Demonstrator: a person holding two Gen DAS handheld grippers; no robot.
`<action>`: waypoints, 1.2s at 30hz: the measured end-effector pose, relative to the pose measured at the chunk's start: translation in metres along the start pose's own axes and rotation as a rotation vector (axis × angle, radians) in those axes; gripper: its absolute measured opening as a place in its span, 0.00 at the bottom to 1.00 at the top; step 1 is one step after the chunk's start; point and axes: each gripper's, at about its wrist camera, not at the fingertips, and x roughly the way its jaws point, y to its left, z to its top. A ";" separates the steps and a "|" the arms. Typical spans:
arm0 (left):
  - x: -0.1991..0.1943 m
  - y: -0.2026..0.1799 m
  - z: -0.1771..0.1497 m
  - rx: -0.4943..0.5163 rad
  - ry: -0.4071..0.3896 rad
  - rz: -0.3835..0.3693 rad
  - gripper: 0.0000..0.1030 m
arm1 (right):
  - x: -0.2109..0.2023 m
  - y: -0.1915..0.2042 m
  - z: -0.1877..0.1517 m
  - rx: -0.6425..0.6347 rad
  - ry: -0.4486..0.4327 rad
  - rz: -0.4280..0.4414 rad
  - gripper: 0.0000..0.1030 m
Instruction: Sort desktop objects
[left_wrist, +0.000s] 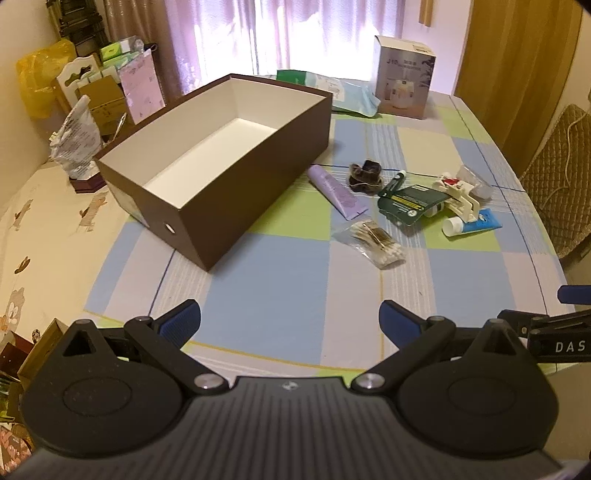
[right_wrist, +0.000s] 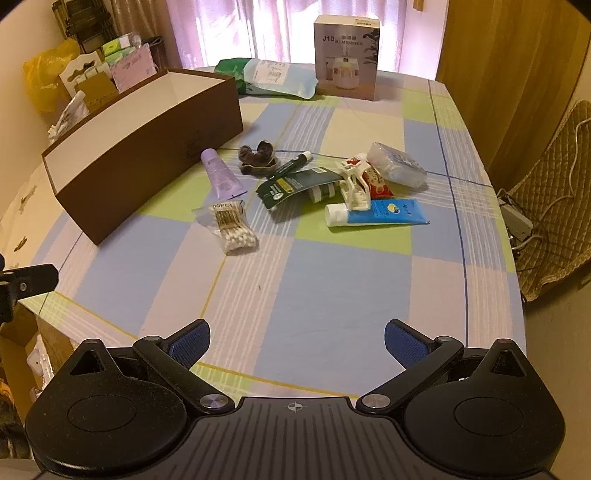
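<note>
An empty brown box (left_wrist: 258, 155) with a white inside stands on the checked tablecloth (left_wrist: 280, 280), left of centre; it also shows in the right wrist view (right_wrist: 147, 147). Right of it lie a purple tube (left_wrist: 338, 192) (right_wrist: 221, 173), a brown hair tie (left_wrist: 365, 175) (right_wrist: 258, 157), a bag of cotton swabs (left_wrist: 373, 240) (right_wrist: 231, 227), a dark green packet (left_wrist: 408, 203) (right_wrist: 295, 184), a blue tube (left_wrist: 472, 223) (right_wrist: 376, 214) and a white clip (right_wrist: 354, 184). My left gripper (left_wrist: 290, 321) and right gripper (right_wrist: 297, 341) hover open near the table's front edge, both empty.
A white humidifier carton (right_wrist: 347, 59) and a pale blue pouch (right_wrist: 280, 79) sit at the far edge. Bags and boxes crowd the left side (left_wrist: 92, 96). A quilted chair (right_wrist: 554, 206) stands at the right. A clear plastic case (right_wrist: 399, 166) lies among the items.
</note>
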 end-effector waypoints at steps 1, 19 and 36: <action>0.000 0.000 -0.001 -0.002 0.000 -0.001 0.99 | 0.000 0.001 0.001 0.000 -0.001 0.000 1.00; -0.003 0.023 -0.002 -0.010 0.003 -0.016 0.99 | 0.005 0.004 0.005 0.012 -0.003 -0.006 1.00; 0.007 0.009 0.012 -0.007 0.031 -0.014 0.99 | 0.006 -0.004 0.017 0.003 -0.004 -0.011 1.00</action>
